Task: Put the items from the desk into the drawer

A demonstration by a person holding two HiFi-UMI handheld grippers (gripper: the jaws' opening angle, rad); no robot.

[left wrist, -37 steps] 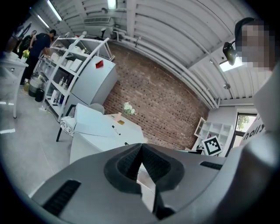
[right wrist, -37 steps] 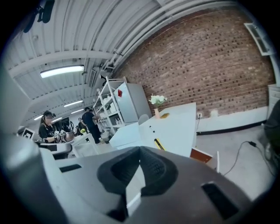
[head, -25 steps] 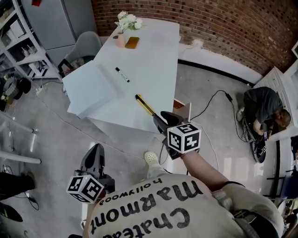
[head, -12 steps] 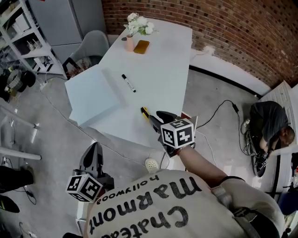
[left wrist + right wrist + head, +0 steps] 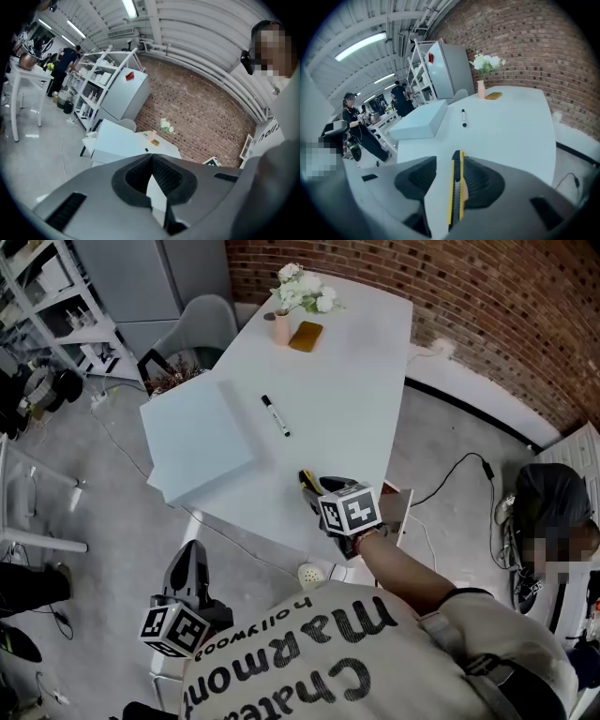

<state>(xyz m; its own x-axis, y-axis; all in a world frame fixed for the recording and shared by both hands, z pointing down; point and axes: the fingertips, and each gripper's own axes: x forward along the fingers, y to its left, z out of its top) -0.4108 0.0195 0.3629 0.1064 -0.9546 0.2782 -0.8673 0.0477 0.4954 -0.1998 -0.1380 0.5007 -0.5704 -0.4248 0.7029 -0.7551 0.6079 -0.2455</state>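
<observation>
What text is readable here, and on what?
"Marmont": shirt, upside down in the head view.
"hollywood": same shirt, smaller print.
"Chate...": same shirt, cut off at the frame edge.
Marker label: too small to read.

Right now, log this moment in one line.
left gripper: shut, empty | right gripper: jaws just opening | utility knife: on desk, between jaws, ungripped

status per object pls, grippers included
right gripper: open, jaws have just been opening; utility knife between them, not clamped.
utility knife: flat on the desk, near its front edge.
left gripper: shut, empty, off the desk.
marker: flat mid-desk, untouched.
vase: upright at the far end, flowers in it.
pale blue box: flat at the desk's left side.
</observation>
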